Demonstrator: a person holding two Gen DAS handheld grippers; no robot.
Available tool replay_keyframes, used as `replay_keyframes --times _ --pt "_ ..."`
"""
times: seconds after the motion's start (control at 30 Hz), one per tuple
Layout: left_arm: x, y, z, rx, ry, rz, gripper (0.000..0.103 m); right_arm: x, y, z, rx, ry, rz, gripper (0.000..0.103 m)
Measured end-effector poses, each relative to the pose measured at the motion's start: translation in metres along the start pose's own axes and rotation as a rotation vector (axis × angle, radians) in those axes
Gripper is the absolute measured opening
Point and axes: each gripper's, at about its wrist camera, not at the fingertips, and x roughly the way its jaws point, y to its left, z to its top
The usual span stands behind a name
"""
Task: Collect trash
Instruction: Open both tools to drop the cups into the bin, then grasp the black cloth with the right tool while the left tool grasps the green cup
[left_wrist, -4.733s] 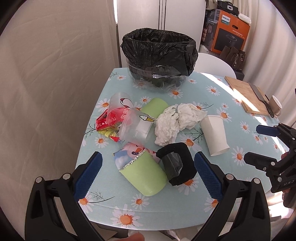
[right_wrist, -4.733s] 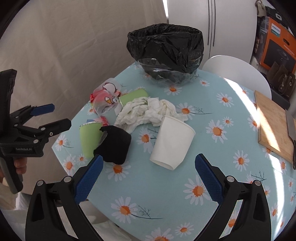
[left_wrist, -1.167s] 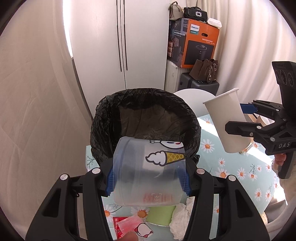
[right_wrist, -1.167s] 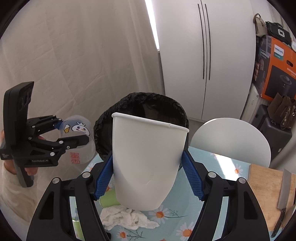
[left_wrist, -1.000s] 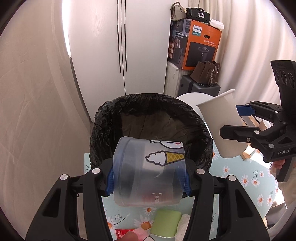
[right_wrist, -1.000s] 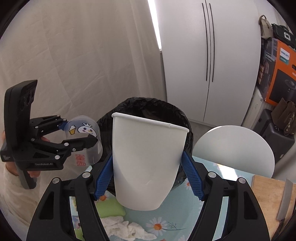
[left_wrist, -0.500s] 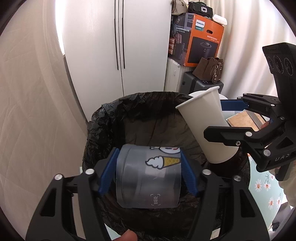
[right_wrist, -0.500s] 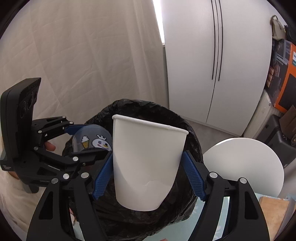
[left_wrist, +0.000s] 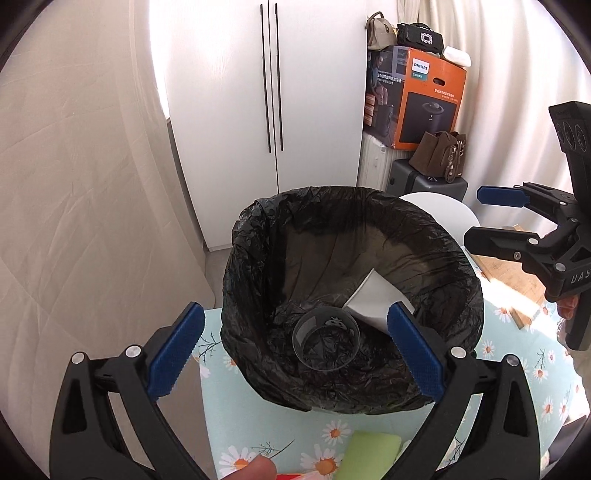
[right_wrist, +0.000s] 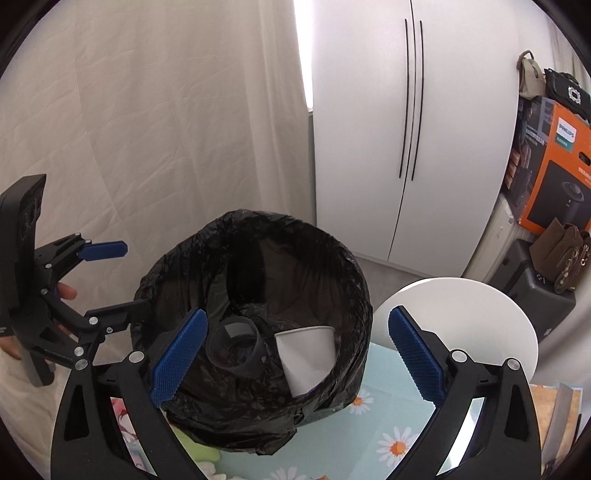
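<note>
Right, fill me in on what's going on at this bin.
A person is clearing trash with a handheld claw in each hand. Both the left claw and the right claw hang open and empty over the black-lined trash bin on the daisy-print table. A clear plastic cup and a white paper cup lie inside the bin.

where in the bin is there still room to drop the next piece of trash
The far half of the bin is bare liner. The near floor is crowded: clear cup touching the paper cup toward the right wall.
</note>
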Motion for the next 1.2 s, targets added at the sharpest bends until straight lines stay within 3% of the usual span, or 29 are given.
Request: replay_keyframes --times 0.57,0.9,1.2 --pt "-0.076 -0.018 -0.071 -0.064 0.035 0.016 0.097 -0.059 0.032 -0.056 0.018 0.050 -0.005 0.095" --pt "-0.093 -0.029 -0.115 -0.108 0.090 0.074 0.097 -0.073 0.053 -0.094 -0.023 0.107 0.020 0.095" --pt "-0.105 -0.045 -0.160 -0.147 0.139 0.084 0.097 -0.078 0.069 -0.135 -0.054 0.171 0.052 0.095"
